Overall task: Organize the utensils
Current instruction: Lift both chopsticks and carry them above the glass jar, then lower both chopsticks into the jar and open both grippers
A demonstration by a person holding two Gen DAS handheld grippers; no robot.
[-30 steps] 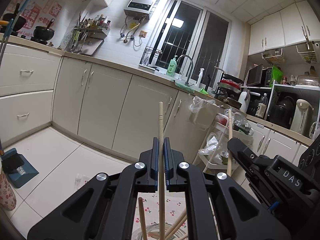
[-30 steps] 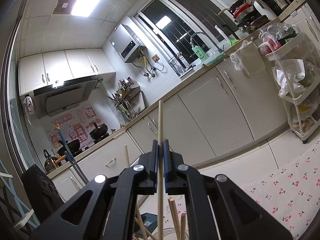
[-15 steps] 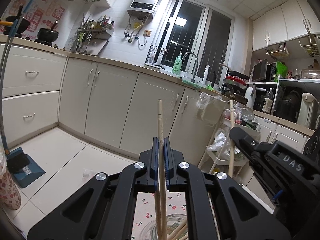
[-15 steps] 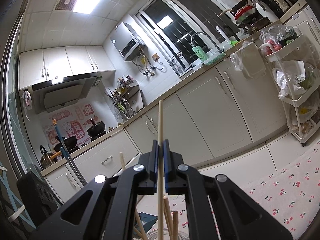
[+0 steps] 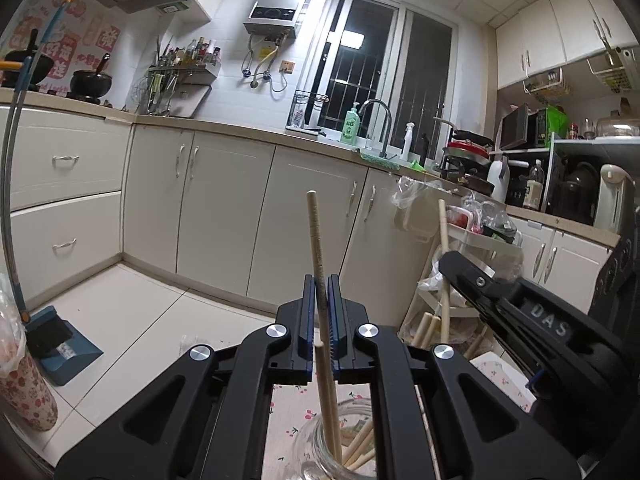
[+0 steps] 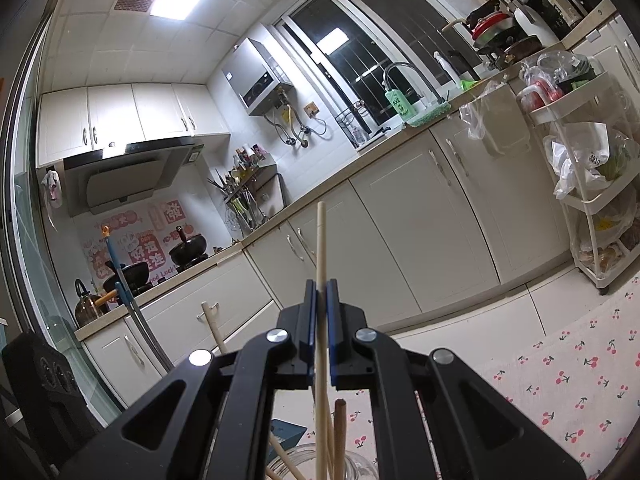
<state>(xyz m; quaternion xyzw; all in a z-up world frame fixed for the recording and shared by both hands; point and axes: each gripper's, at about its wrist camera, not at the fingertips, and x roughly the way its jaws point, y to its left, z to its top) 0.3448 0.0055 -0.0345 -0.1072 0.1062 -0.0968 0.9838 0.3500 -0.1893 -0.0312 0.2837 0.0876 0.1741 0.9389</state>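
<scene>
My left gripper (image 5: 320,280) is shut on a wooden chopstick (image 5: 316,236) that stands nearly upright. Its lower end reaches down into a glass jar (image 5: 312,454) holding several chopsticks. My right gripper (image 6: 320,284) is shut on a paler chopstick (image 6: 321,240), also upright, above the same jar (image 6: 360,466). In the left wrist view the right gripper (image 5: 452,264) appears at the right with its chopstick (image 5: 442,232) sticking up. In the right wrist view the left gripper's chopstick (image 6: 210,320) shows at the lower left.
The jar stands on a cherry-print cloth (image 6: 560,380). Beyond are white kitchen cabinets (image 5: 224,208), a white trolley (image 6: 592,200) with bags, a blue dustpan (image 5: 60,344) on the tiled floor and a flowered bottle (image 5: 24,392) at the far left.
My left gripper has sunk a little with its chopstick, and the jar shows more fully under it. The right gripper has stayed almost still.
</scene>
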